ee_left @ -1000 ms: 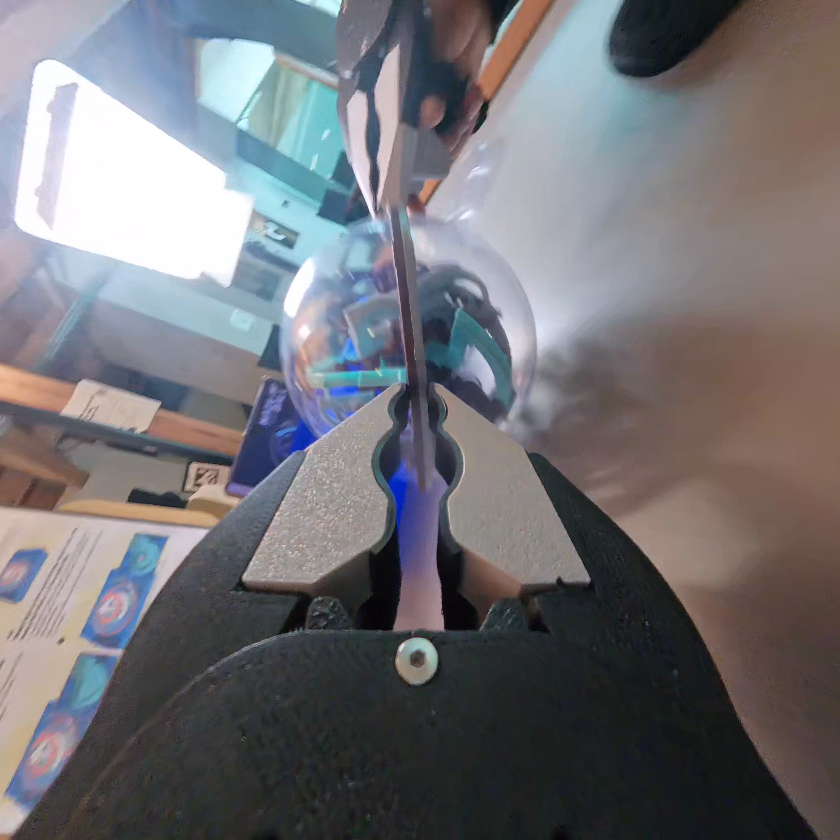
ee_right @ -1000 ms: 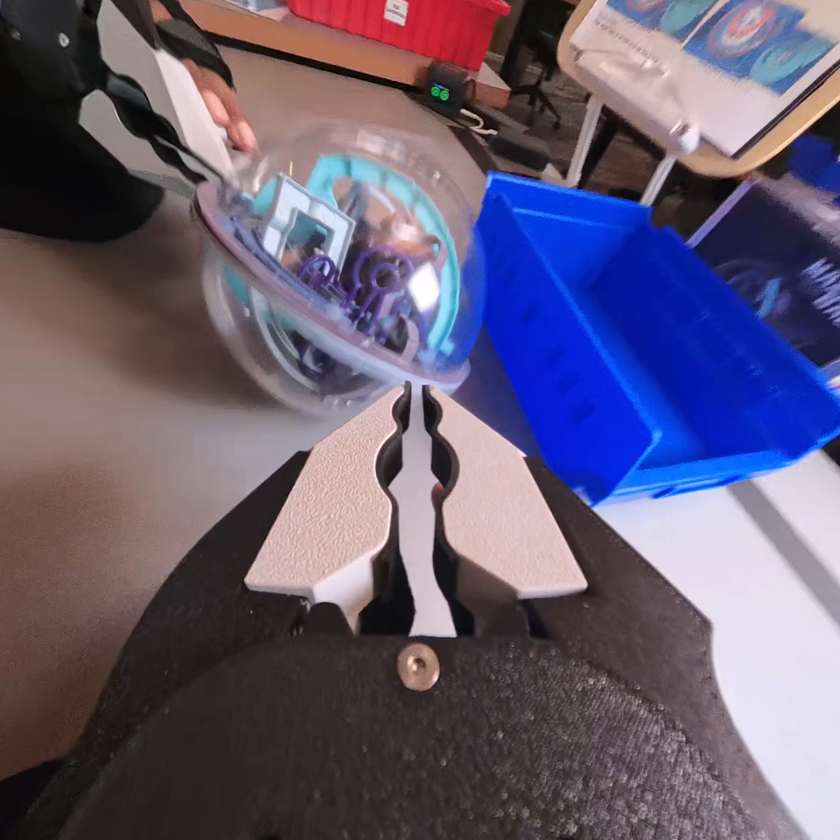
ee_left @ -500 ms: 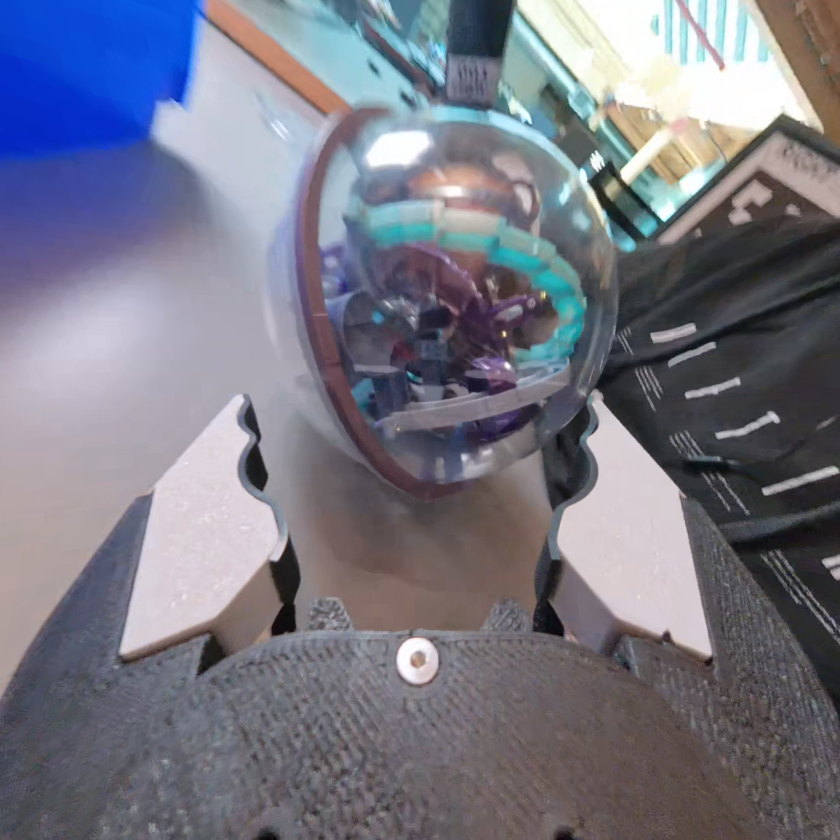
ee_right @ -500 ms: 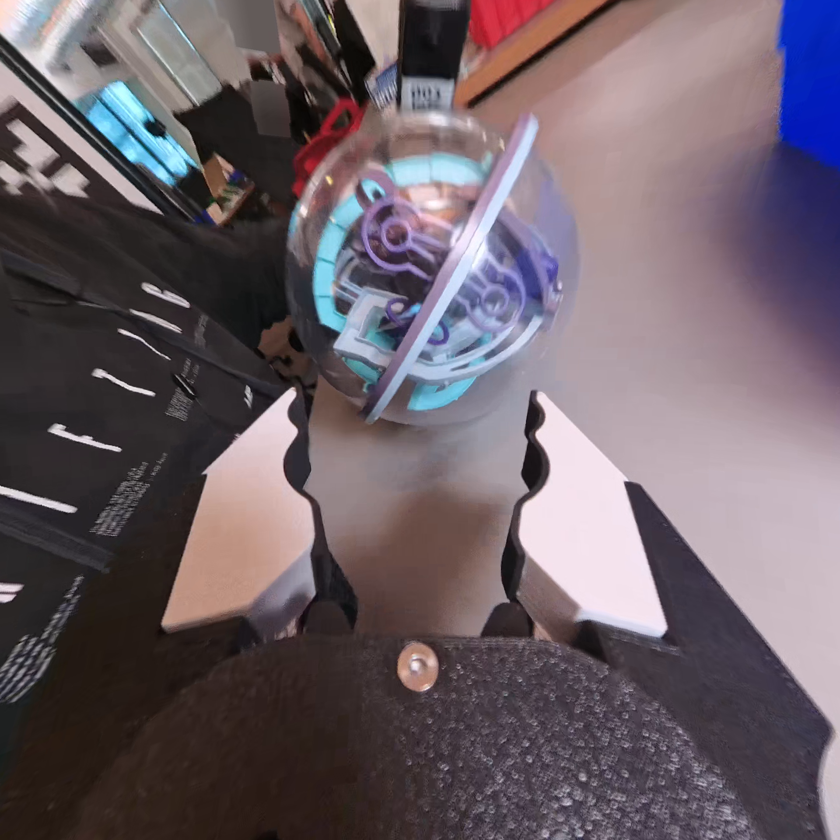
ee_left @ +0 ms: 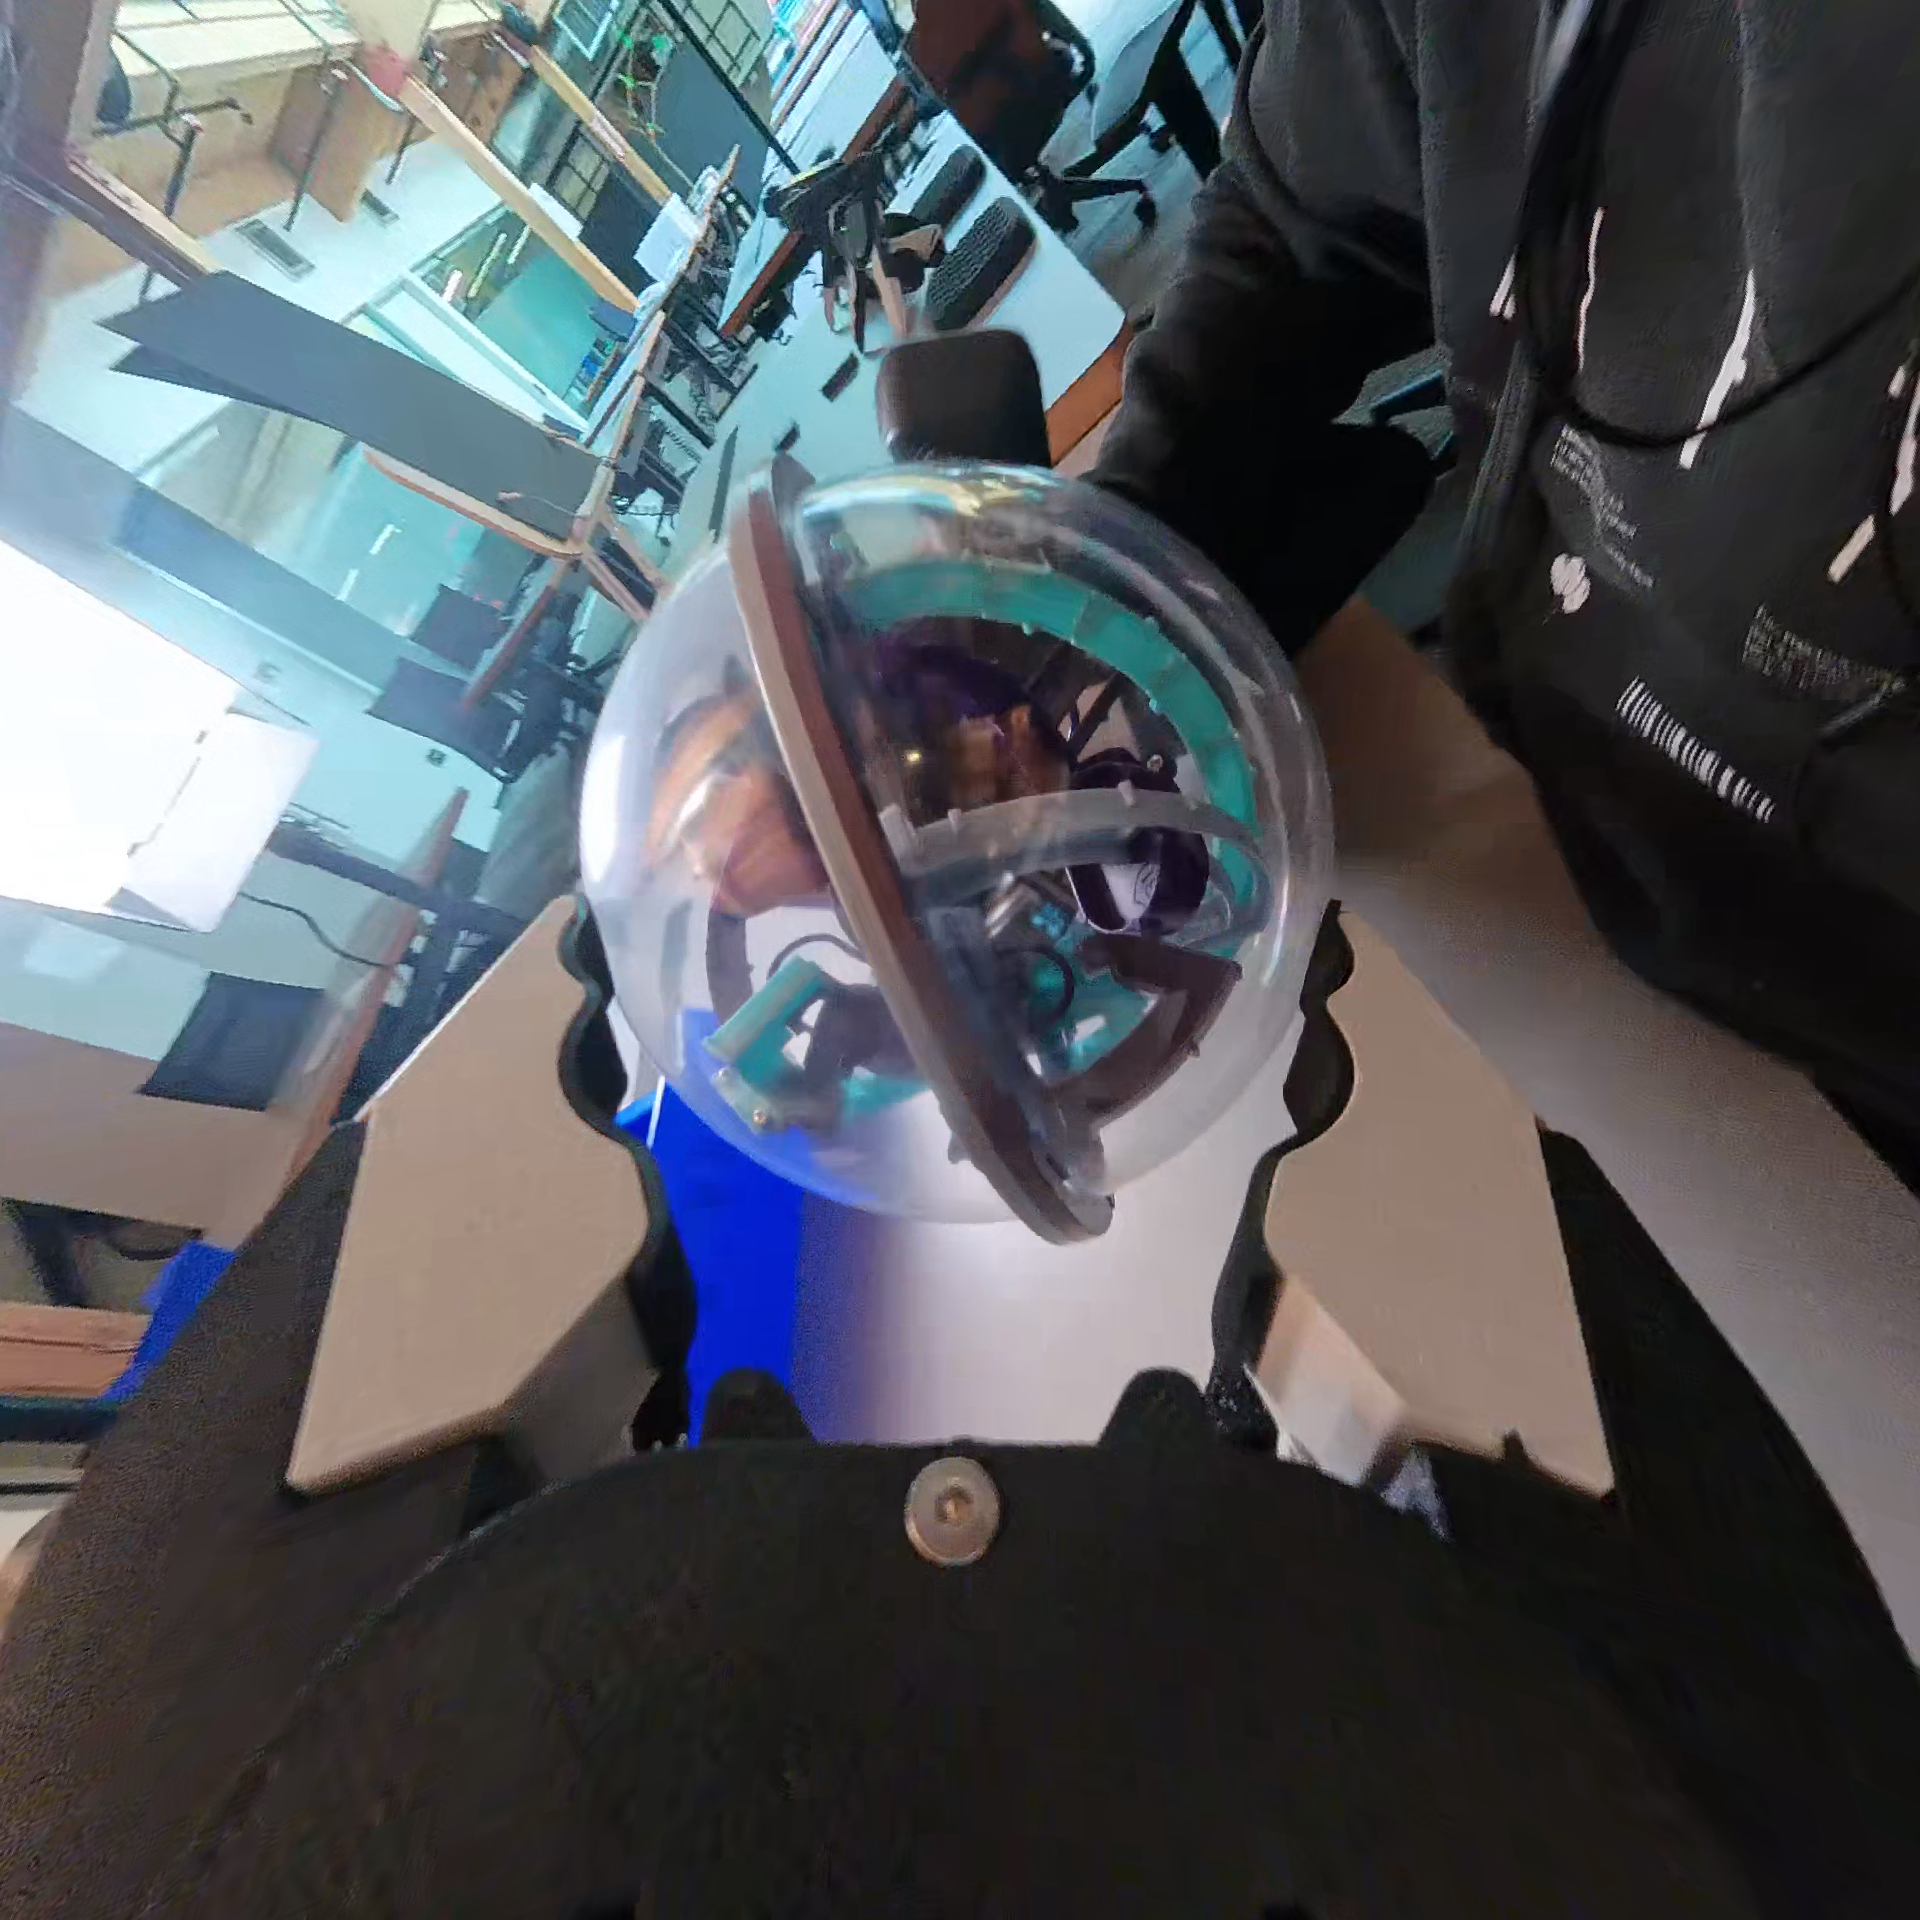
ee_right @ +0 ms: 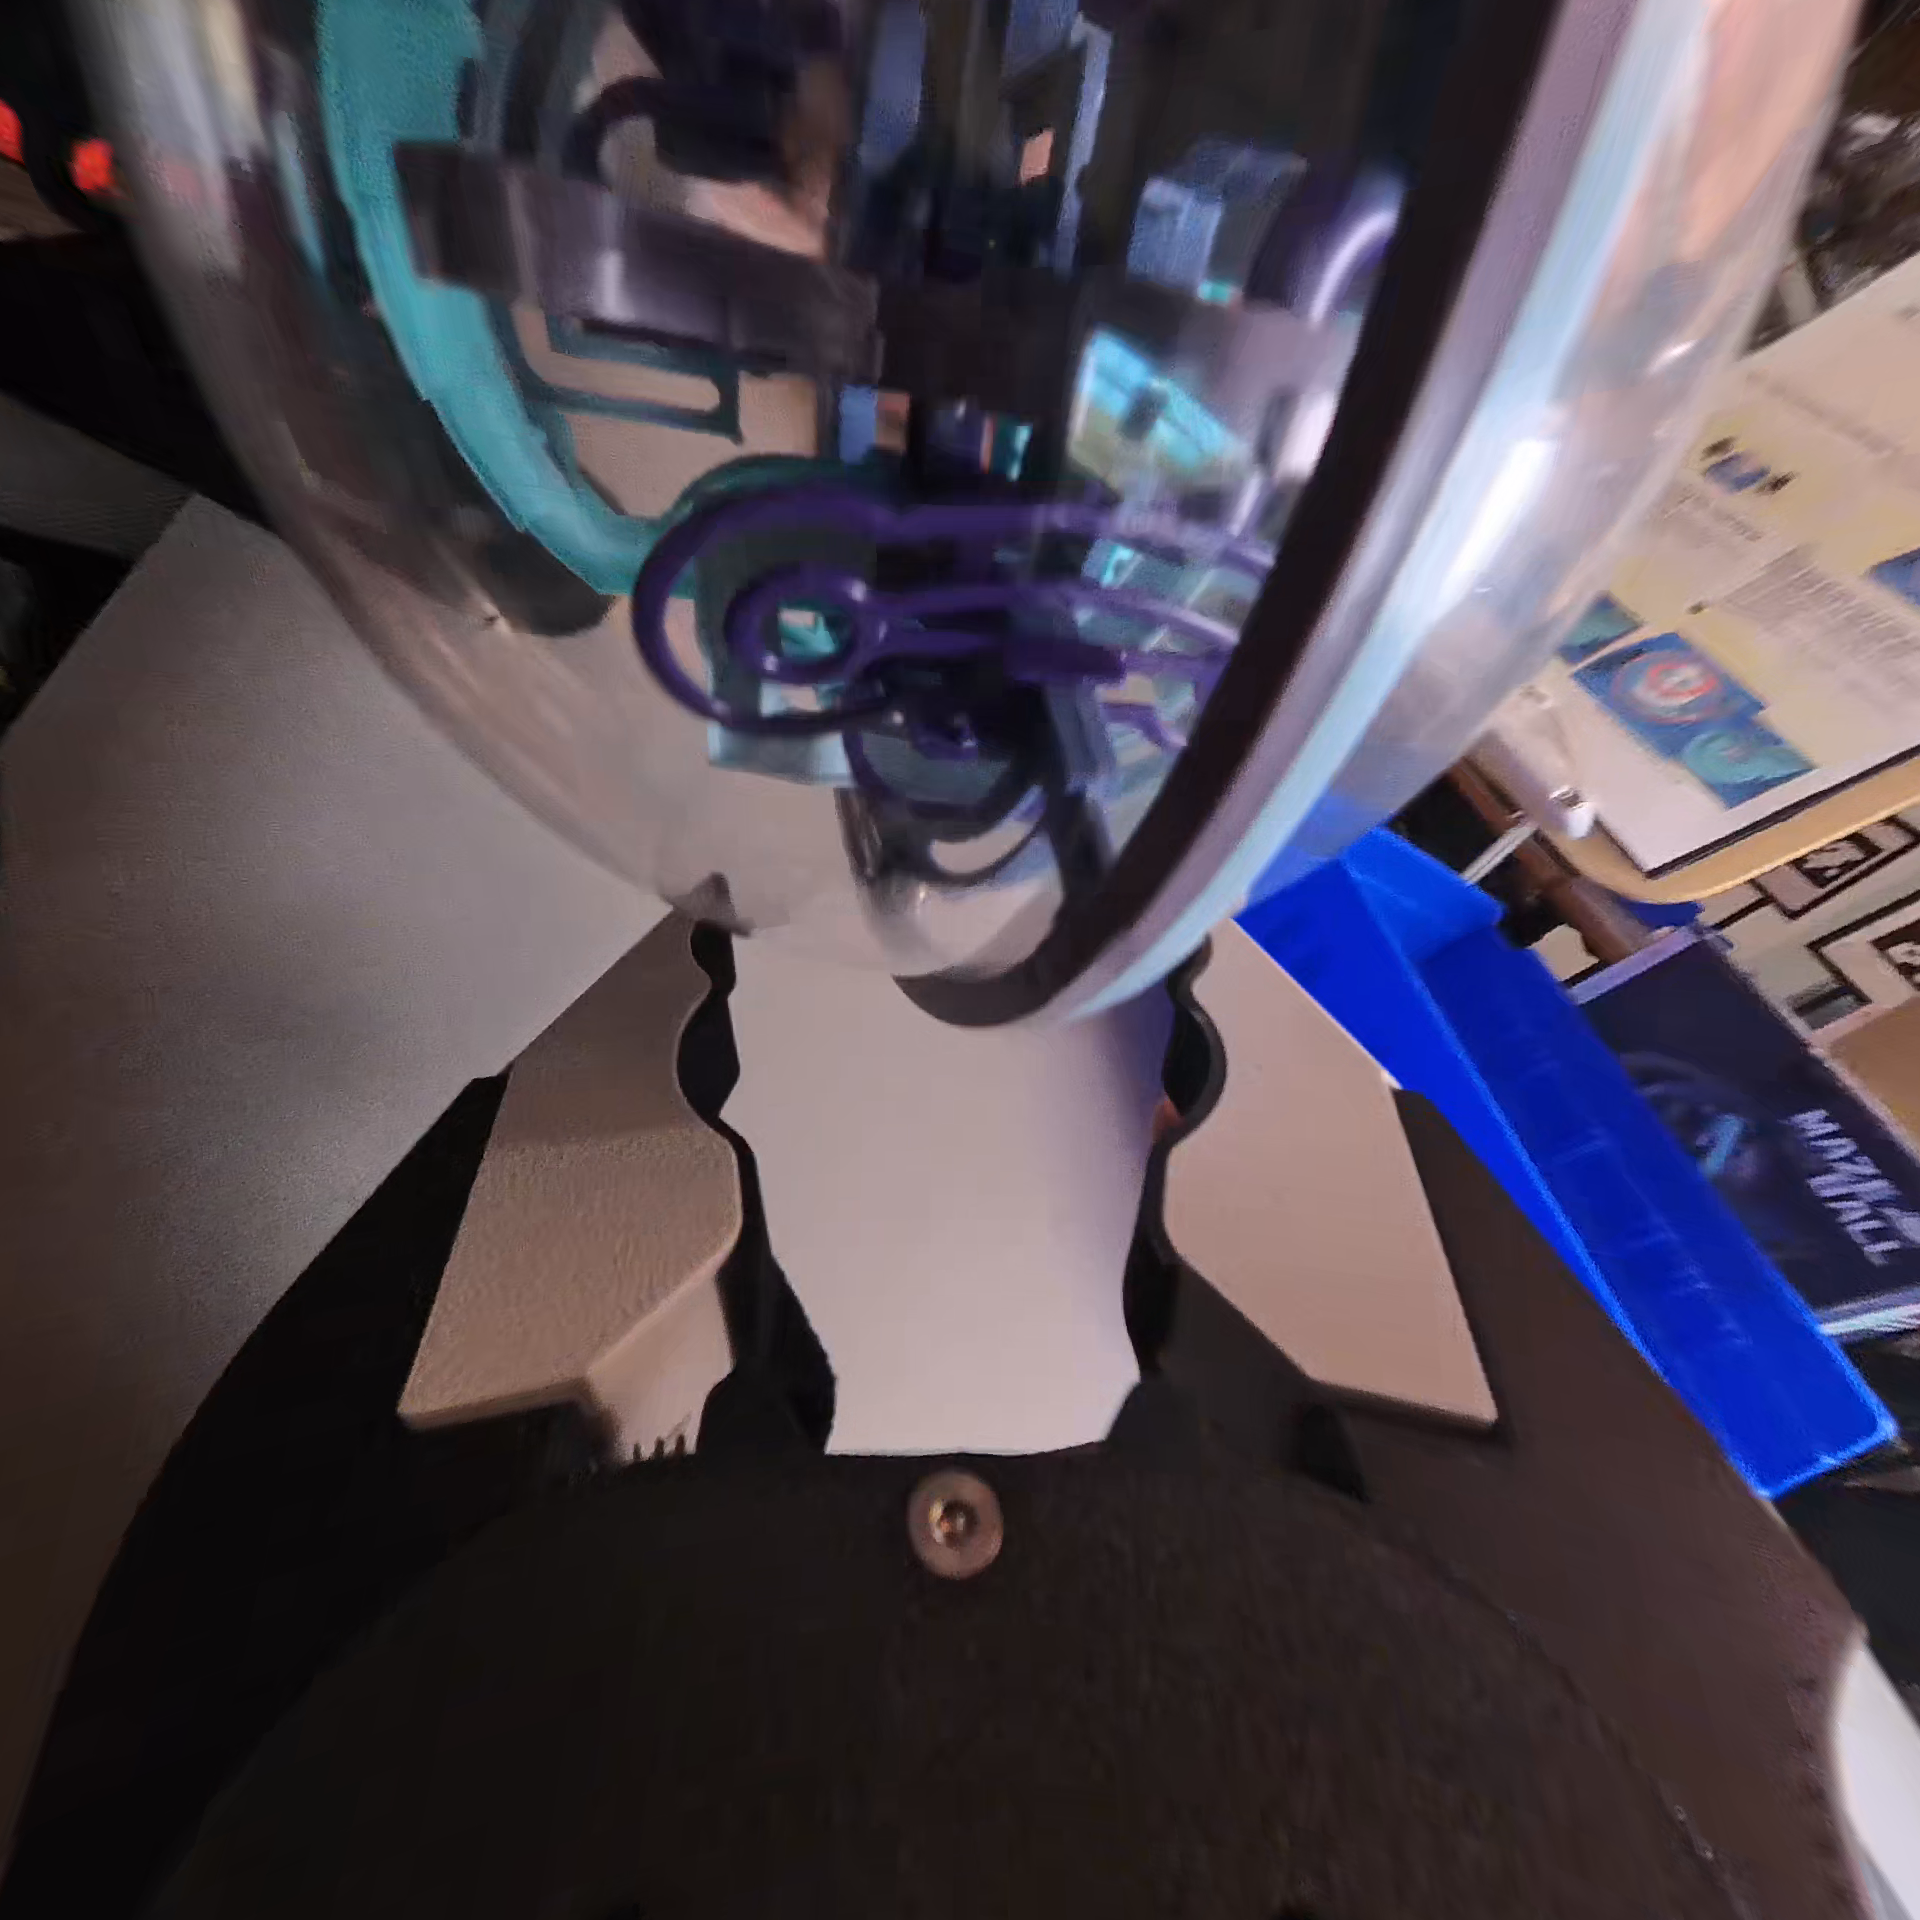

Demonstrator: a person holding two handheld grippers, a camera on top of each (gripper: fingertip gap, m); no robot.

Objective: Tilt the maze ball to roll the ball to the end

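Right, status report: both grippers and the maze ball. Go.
Left gripper open, fingers either side of maze ball. Right gripper open, fingers at ball's underside. Small inner ball not visible. Blue bin beside; nothing blocking.

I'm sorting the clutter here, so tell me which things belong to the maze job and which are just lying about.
Belongs to the job:
maze ball
left gripper, jaws wide at the sphere's sides
right gripper, jaws apart at its underside

Just lying about:
blue bin
printed sheets
dark box
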